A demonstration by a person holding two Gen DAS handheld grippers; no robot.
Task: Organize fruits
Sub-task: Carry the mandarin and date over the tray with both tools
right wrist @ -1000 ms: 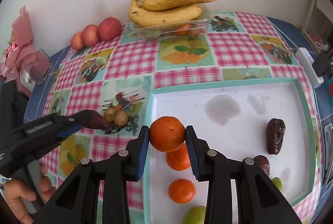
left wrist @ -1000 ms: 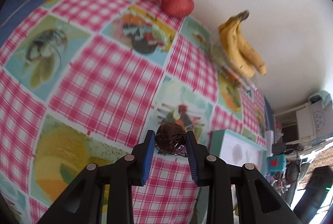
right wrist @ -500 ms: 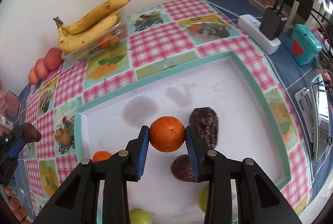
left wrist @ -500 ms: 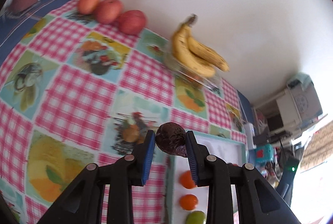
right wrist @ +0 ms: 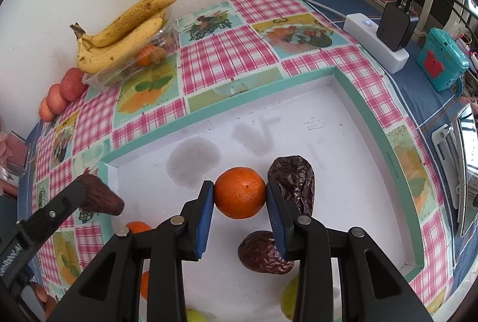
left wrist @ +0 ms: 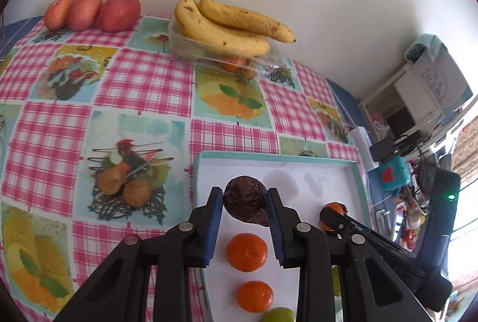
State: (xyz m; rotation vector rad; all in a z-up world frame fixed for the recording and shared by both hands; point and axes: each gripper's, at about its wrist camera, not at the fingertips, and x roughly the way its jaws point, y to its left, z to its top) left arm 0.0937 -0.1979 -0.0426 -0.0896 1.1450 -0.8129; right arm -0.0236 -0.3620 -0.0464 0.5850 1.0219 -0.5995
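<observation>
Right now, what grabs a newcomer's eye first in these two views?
Both grippers are loaded over the white tray: the right gripper clamps an orange tangerine, the left gripper a wrinkled dark date above the tray's left side. Behind, a banana bunch tops a clear container by the wall, with three red apples to its left on the pink checked cloth.

The right gripper's (right wrist: 240,196) fingers cover part of both dark wrinkled fruits (right wrist: 294,184) in the tray. A green fruit (left wrist: 277,315) is cut off at the bottom edge, and the shelf clutter (left wrist: 418,193) beyond the table is too small to tell.
</observation>
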